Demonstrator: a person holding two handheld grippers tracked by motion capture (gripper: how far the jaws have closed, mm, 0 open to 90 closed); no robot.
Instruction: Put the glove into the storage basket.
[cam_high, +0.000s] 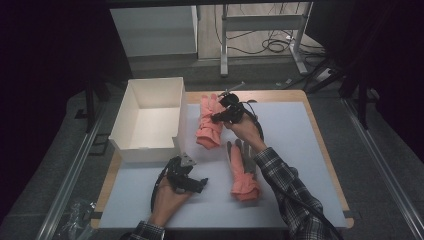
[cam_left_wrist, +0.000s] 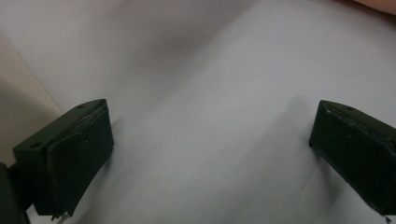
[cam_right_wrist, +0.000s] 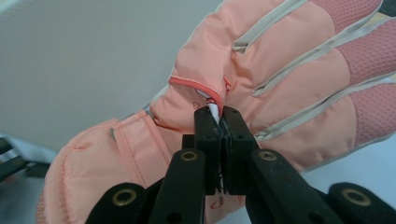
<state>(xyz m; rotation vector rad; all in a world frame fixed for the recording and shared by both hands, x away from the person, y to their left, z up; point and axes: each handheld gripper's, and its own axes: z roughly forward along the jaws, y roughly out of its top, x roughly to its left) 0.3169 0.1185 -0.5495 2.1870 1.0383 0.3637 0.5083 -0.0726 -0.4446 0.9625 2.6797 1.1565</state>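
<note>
Glove (cam_right_wrist: 261, 70) at centre of right gripper view, pinched by right gripper (cam_right_wrist: 219, 119) at fabric fold; soft, light, limp, best gripped at cuff. Left gripper (cam_left_wrist: 205, 154) jaws apart, nothing held.

The far glove (cam_right_wrist: 261, 88) runs off the right gripper view at the right and the bottom, so its fingertips and cuff end are cut away. What the right gripper (cam_right_wrist: 219, 123) pinches is a thin white strip, too small to tell if it is a tag or lining. From above, that hand covers part of the near glove (cam_high: 243, 172). The box (cam_high: 150, 112) hides its near inside wall.
</note>
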